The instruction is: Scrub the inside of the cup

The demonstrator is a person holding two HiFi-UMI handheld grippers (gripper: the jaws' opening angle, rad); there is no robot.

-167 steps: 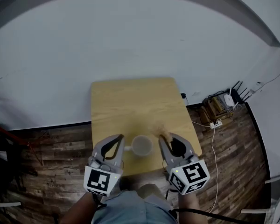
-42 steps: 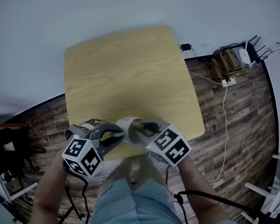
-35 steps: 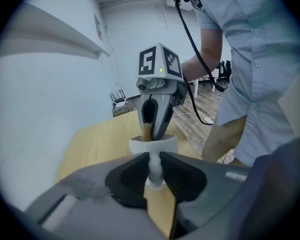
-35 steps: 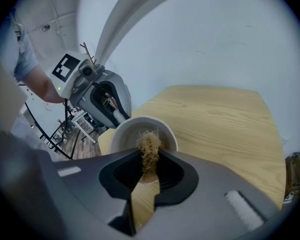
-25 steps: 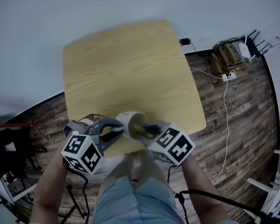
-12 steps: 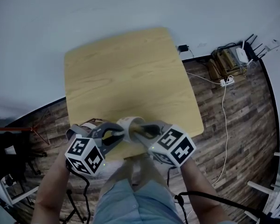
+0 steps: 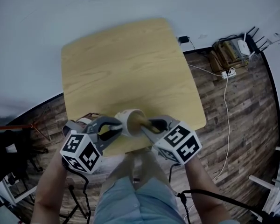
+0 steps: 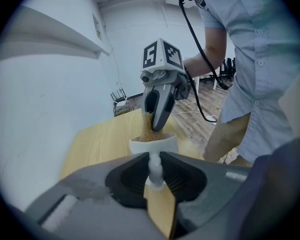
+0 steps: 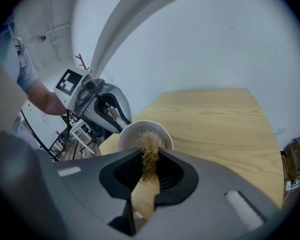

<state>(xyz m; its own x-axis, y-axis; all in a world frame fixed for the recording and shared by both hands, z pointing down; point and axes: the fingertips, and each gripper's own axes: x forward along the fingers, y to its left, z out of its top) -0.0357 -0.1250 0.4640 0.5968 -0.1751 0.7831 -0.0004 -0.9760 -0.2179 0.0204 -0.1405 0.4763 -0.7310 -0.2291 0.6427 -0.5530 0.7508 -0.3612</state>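
A white cup [image 7: 129, 121] is held tilted above the near edge of the wooden table [image 7: 126, 64]. My left gripper [image 7: 115, 127] is shut on its handle [image 8: 155, 168], which stands upright between the jaws in the left gripper view. My right gripper [image 7: 147, 123] is shut on a tuft of brown fibre scrubber [image 9: 149, 151]. The tuft's tip reaches into the cup's mouth [image 9: 145, 133]. In the left gripper view the right gripper [image 8: 156, 123] points down into the cup [image 8: 152, 145] with the scrubber [image 8: 148, 130] at the rim. The cup's bottom is hidden.
The table stands against a white wall, with plank floor [image 7: 224, 125] round it. A power strip, cables and a router [image 7: 233, 48] lie on the floor at the right. The person's legs [image 7: 130, 195] are just below the grippers.
Several seconds ago the cup stood on the table between the two grippers. Over the last second it stays lifted on the left gripper, and the right gripper shifts slightly with the scrubber in the cup's mouth.
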